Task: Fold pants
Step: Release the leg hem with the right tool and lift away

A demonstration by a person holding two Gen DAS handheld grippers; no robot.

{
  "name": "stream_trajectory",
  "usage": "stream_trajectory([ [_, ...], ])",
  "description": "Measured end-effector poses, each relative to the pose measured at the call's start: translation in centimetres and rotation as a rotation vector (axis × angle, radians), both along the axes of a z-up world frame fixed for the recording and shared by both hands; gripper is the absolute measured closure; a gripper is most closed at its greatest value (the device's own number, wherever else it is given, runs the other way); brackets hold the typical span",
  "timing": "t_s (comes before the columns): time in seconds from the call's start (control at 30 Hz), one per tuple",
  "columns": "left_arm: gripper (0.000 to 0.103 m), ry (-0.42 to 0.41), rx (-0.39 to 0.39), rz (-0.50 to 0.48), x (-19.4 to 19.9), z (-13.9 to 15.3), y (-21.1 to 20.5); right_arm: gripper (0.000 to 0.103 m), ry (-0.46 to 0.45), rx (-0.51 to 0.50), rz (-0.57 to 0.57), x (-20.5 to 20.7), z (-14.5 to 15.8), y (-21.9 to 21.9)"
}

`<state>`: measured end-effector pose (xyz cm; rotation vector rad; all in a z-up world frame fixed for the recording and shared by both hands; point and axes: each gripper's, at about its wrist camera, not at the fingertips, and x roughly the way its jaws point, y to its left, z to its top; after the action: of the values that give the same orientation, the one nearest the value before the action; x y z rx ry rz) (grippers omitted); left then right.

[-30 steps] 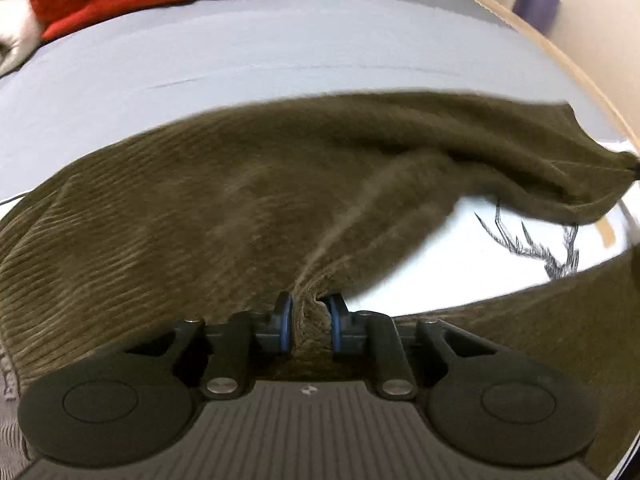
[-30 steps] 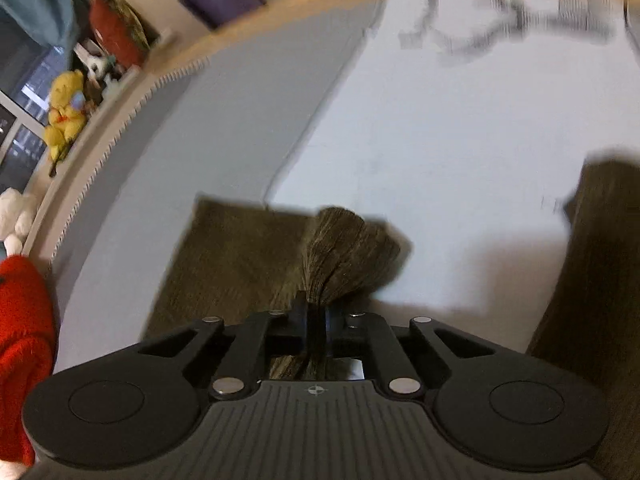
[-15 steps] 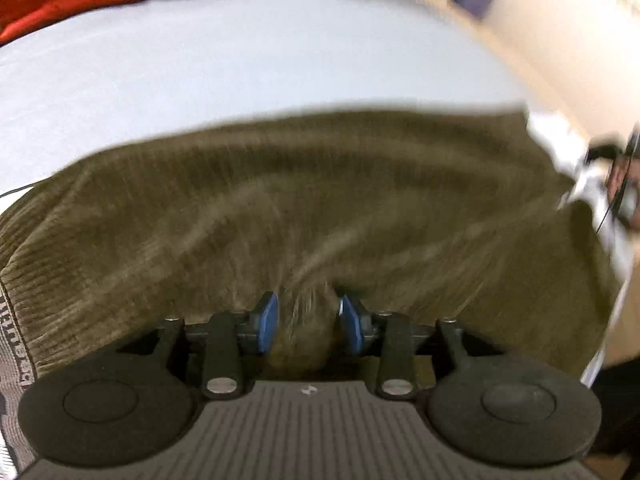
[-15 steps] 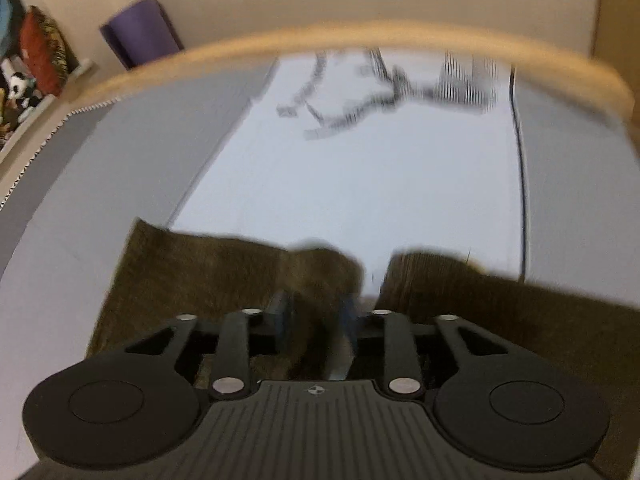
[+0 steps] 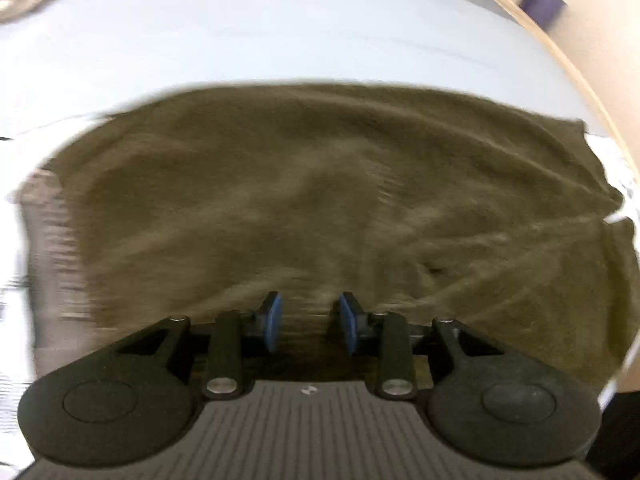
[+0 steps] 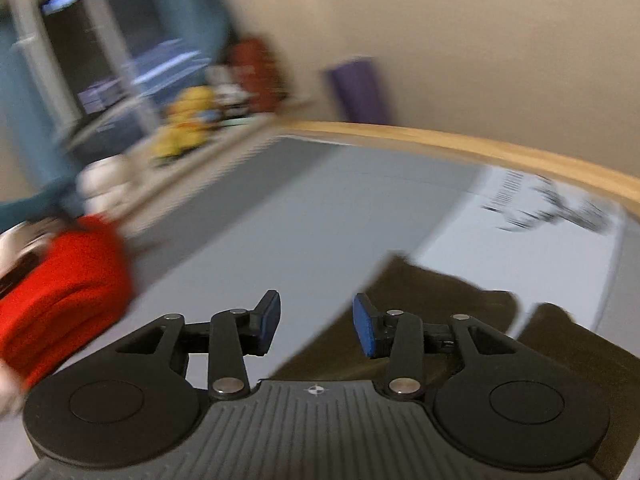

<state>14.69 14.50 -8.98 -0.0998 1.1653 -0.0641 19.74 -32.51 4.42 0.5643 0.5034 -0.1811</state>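
Note:
The brown corduroy pants (image 5: 320, 184) lie folded flat on the grey bed cover (image 5: 280, 32). My left gripper (image 5: 310, 320) points steeply down at their near edge. It is open: its blue pads stand apart, with cloth lying below the gap and neither pad pressing on it. In the right wrist view the right gripper (image 6: 316, 326) hangs above the bed, tilted, jaws opening and nothing between them. A corner of the pants (image 6: 440, 300) shows below and to the right of its fingers. Both views are blurred by motion.
A red folded garment (image 6: 60, 292) lies at the left on the bed cover (image 6: 300, 220). A white cloth with a dark print (image 6: 540, 240) lies beyond the pants by the wooden edge (image 6: 480, 148). Toys (image 6: 188, 120) and a purple roll (image 6: 356, 88) stand by the wall.
Both grippers let go of the pants. The right one rose and swung up toward the room. The left one drew back a little, and the pants now lie flat over the white cloth.

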Motion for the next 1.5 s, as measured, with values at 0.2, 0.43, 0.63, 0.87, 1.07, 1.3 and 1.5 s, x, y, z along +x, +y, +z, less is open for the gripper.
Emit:
stream_trajectory([
  [0.2, 0.031, -0.045, -0.03, 0.27, -3.7, 4.8, 9.8, 0.047, -0.043, 0.04, 0.209, -6.3, 1.9, 3.5],
  [0.43, 0.017, 0.022, -0.153, 0.502, -7.2, 1.3, 15.7, 0.046, 0.104, -0.007, 0.201, -7.6, -2.8, 3.8],
  [0.63, 0.015, 0.015, -0.133, 0.481, -6.6, -0.1, 16.0, 0.046, 0.166, 0.102, 0.111, -7.5, -4.6, 2.2],
  [0.87, 0.013, 0.062, -0.111, 0.418, -5.1, -2.4, 14.6, 0.046, 0.189, 0.136, 0.127, -8.4, -5.8, 2.9],
  [1.07, 0.015, 0.054, -0.033, 0.391, -4.7, -2.9, 13.7, 0.046, 0.174, 0.09, 0.151, -7.9, -5.3, 2.5],
  [1.3, 0.035, 0.046, 0.025, 0.346, -4.3, -3.5, 13.5, 0.046, 0.196, 0.123, 0.104, -7.7, -6.0, 1.0],
  [1.5, 0.072, 0.025, 0.05, 0.331, -5.5, -1.9, 14.2, 0.046, 0.202, 0.161, 0.078, -7.8, -6.3, 0.4],
])
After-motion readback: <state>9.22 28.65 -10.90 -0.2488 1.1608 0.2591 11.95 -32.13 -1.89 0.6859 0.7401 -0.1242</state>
